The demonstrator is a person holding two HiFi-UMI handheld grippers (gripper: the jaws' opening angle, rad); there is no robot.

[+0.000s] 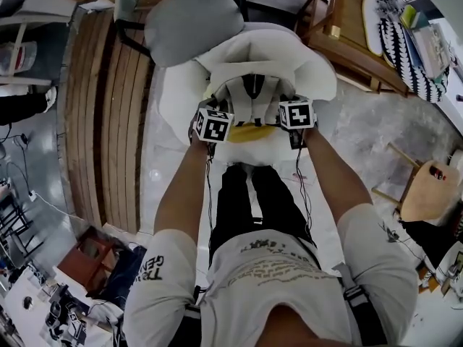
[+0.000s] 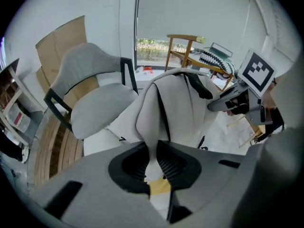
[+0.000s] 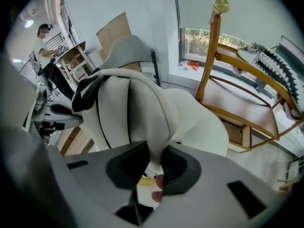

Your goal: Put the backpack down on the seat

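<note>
Head view:
- Floor: pale grey, mottled, slightly glossy.
- Strip of wooden planks on the floor, 9 to 11 o'clock.
- Grey padded chair with a black frame at 12.
- Wooden chair at 1.
- Black-and-white striped cushion just beyond the wooden chair, at 2.
- Round wooden stool at 3 to 4.

Left gripper view:
- White wall.
- Window at 12. Its pale blind is drawn low, with greenery showing beneath.
- Cardboard sheet leaning on the wall at 10.
- Soft daylight.

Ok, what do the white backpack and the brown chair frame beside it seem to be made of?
Backpack: likely matte fabric; it drapes and creases softly. Chair frame: apparently varnished wood, warm brown with a slight sheen.
</note>
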